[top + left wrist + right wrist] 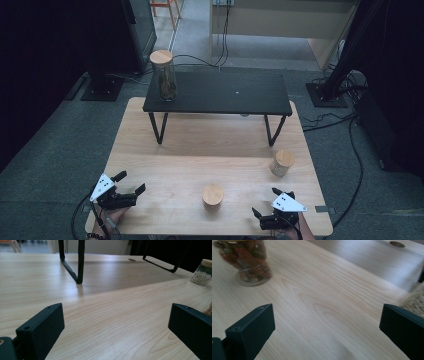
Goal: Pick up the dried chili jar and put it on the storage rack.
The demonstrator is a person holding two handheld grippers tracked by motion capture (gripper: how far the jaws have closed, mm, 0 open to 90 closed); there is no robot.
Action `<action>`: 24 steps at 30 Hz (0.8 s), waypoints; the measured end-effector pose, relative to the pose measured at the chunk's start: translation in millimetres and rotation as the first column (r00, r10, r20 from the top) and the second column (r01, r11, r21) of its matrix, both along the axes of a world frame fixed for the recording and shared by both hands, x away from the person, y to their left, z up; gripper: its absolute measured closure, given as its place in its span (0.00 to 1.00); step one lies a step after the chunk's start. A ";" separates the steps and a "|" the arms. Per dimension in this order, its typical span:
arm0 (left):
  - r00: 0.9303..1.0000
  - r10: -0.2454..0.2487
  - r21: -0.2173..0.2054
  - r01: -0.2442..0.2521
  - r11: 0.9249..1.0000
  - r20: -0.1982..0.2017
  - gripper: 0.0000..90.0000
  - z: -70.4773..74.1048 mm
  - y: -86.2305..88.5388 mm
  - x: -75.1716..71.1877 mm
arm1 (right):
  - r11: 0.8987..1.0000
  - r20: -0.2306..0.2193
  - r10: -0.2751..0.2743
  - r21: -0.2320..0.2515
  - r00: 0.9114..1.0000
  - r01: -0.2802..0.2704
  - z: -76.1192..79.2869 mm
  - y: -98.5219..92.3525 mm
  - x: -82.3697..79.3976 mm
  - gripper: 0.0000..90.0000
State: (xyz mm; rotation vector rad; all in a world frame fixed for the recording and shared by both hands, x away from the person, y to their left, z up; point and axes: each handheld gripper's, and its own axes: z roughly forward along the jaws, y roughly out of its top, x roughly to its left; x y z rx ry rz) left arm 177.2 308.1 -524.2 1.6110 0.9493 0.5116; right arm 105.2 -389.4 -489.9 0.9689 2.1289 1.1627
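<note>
From the high view: left gripper [131, 182] resting at the near left corner of the wooden counter [200, 150], jaws spread wide and holding nothing, grey three-cornered plate on top, hand below it at the counter's edge. Right gripper [265, 202] at the near right corner, jaws likewise apart and empty. Between the two, near the front edge, a short jar [213, 195] with a wooden lid, standing upright, well apart from both grippers, somewhat closer to the right one. Farther back on the right, a second small jar [282, 163] with a wooden lid, also upright. Across the back of the counter, a low black shelf [218, 95] on thin black legs; on its left end, a tall jar [164, 76] with a wooden lid and brown contents.

From the left gripper view: both black jaws wide open at the bottom corners, bare wood between them. Ahead, the shelf legs [78, 263] standing on the counter. At the far right edge, the small jar [203, 273] with pale grains inside.

From the right gripper view: jaws wide open again, nothing between them but wood grain. At the upper left, the short jar [247, 262], glass, filled with reddish-brown pieces, standing on the counter. At the right edge, a blurred pale shape, too unclear to tell.
</note>
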 end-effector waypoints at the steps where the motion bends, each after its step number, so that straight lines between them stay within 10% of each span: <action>1: 1.000 0.001 -0.001 -0.001 1.000 0.000 0.01 -0.1 0.0 -0.1 | 1.000 0.001 0.010 -0.002 1.000 -0.010 0.2 5.2 0.8 0.00; 24: 1.000 0.015 -0.011 -0.015 1.000 -0.006 0.01 -0.4 -0.1 -0.6 | 0.996 -0.008 0.084 0.004 0.996 -0.084 -1.5 47.3 9.0 0.01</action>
